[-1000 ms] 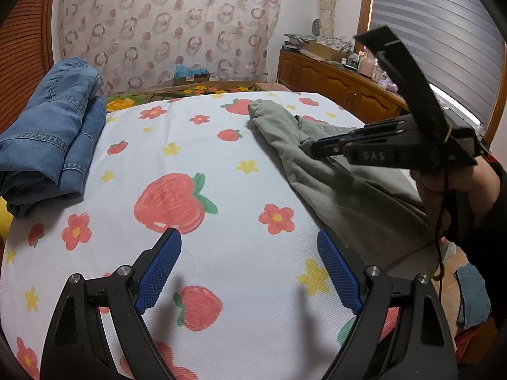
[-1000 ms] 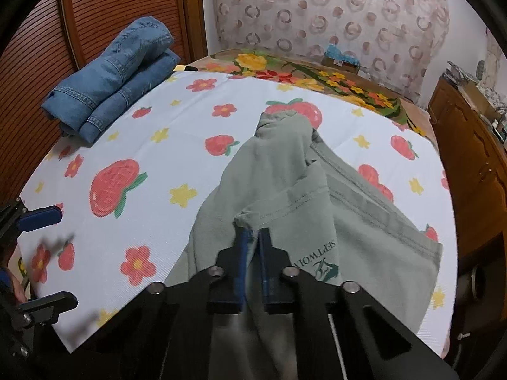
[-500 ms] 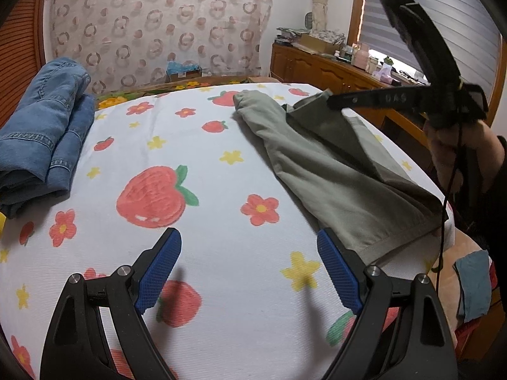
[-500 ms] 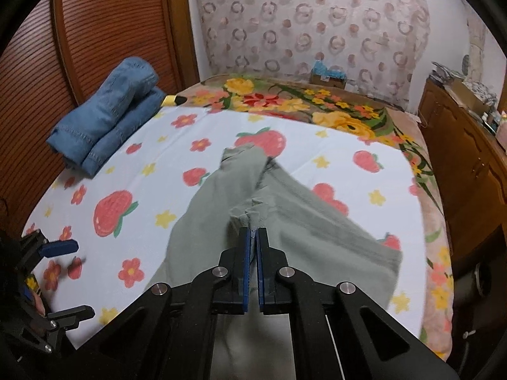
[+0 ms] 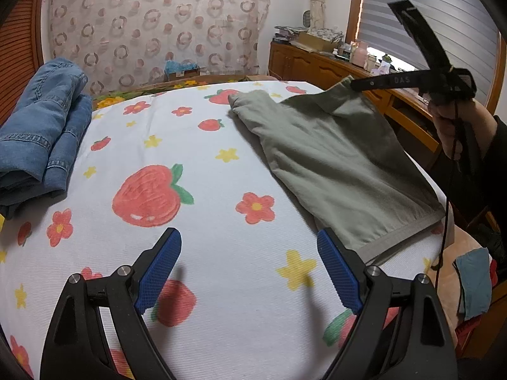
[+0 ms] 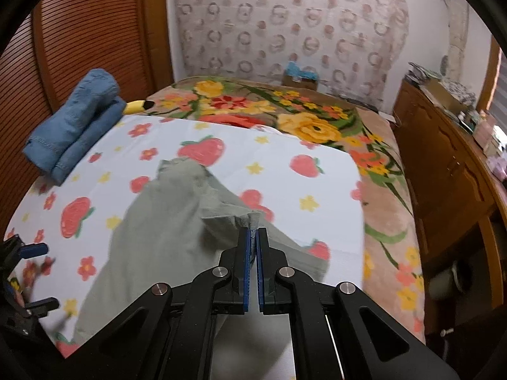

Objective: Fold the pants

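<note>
The right gripper [image 6: 252,237] is closed on a bunched edge of the green pants [image 6: 164,218], pinching the cloth between its blue pads [image 6: 243,272] and holding it up off the bed — the fabric hangs from the grip in a slanted sheet. In the left wrist view the same gripper [image 5: 355,85] holds the raised corner above the right side of the bed, with the person's hand [image 5: 450,126] behind it. The rest of the pants [image 5: 332,164] lies on the strawberry sheet [image 5: 190,221], one end near the far edge (the hem at the near right edge). The left gripper [image 5: 248,266] hovers over the sheet, jaws wide apart and holding nothing. Folded jeans [image 5: 38,133] sit at the left.
</note>
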Demonstrator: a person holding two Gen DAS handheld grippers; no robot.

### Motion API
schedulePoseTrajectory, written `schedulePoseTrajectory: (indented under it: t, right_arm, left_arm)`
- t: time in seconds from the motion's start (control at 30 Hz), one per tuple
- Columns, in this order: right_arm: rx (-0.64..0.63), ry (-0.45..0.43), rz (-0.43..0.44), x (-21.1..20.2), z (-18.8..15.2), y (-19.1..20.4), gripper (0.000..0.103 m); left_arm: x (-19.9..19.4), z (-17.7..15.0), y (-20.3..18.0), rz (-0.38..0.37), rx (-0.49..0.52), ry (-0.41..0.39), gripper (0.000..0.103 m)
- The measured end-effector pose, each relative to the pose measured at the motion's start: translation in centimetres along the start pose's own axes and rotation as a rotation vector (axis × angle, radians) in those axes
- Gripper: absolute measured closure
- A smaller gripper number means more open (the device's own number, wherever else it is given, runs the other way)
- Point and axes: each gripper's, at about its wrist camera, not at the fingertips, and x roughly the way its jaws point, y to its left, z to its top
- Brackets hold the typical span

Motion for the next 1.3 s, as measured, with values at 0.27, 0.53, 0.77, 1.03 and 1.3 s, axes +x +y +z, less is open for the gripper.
schedulePoseTrajectory:
  t: [0.27, 0.53, 0.77, 1.03, 1.3]
  right_arm:
    - [0.055, 0.02, -0.052, 1.0, -0.5, -2.0, 0.1]
    - [0.107, 0.037, -0.083, 1.5, -0.7, -2.5, 0.097]
    - [0.146, 0.047, -0.073, 1.9, -1.1, -2.9, 0.09]
    - [0.15, 0.082, -0.013, 3.8, -1.8, -3.1, 0.078]
    - [0.169, 0.102, -0.016, 4.9, -1.7, -4.0, 0.077]
  left_arm:
    - [0.4, 0.1, -0.2, 0.001, 0.009, 0.009, 0.015]
    - [0.4, 0.1, -0.5, 0.001, 0.019, 0.014, 0.015]
    - [0.4, 0.0, -0.7, 0.001, 0.024, 0.016, 0.015]
    - [0.9, -0.4, -1.1, 0.001, 0.027, 0.032, 0.015]
    - [1.3, -0.7, -1.1, -0.002, 0.023, 0.045, 0.015]
